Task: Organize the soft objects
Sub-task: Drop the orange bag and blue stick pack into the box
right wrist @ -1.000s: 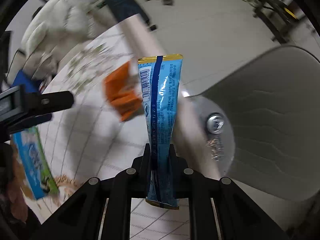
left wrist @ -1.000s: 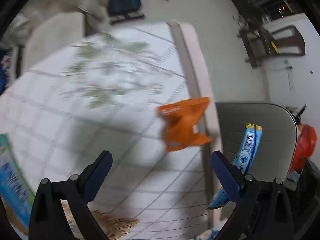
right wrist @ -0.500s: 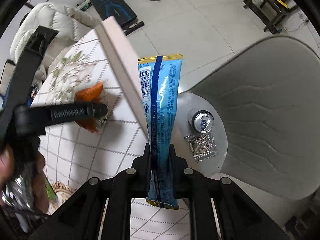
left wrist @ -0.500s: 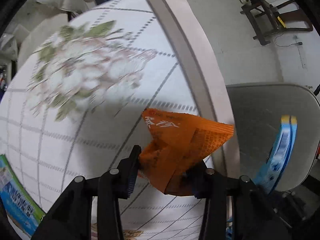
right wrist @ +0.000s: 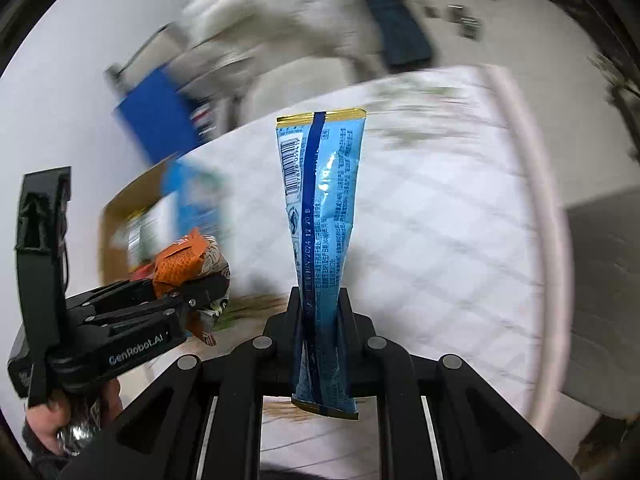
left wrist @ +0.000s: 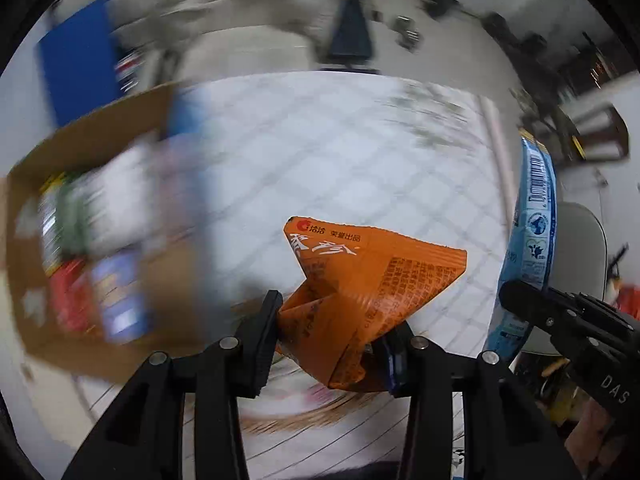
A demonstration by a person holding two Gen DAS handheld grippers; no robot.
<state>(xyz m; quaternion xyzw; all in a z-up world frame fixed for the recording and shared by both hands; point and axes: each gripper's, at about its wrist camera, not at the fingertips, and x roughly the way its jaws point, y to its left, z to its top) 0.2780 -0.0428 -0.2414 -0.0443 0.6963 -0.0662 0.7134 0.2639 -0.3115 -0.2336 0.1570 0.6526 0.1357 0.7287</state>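
- Far left, a brown cardboard box (left wrist: 100,216) sits open-topped on the tablecloth (left wrist: 360,168). It is heavily blurred, but it holds several colourful packets, green, red and blue-white. By my reading, this is where the soft packets are being gathered.
- Just right of the box and lifted clear of the cloth, the left gripper (left wrist: 332,332) has its two black fingers pressed onto the lower part of a crumpled orange snack packet (left wrist: 372,280). The packet fans out above the fingers, its printed corner pointing right. Pinching it low likely leaves most of the bag free, so it can drop into the box once let go.
- The same packet appears from the right wrist view (right wrist: 182,260), clamped in the left gripper (right wrist: 192,292) in front of the box (right wrist: 120,232). I take this to mean it is on its way there.
- Centre-right, the white checked tablecloth with a faint floral print covers the table. No loose packet is visible on this stretch.
- Further right, the right gripper (right wrist: 318,312) is closed tight on a long blue packet (right wrist: 320,240). It is pinched near its lower end, so it stands upright, its gold-edged seal and barcode at the top. The thin, flat packet fits between nearly shut fingers.
- At the far right edge of the left wrist view, that blue packet (left wrist: 532,236) hangs beside the table, well apart from the box. It seems to be waiting its turn.
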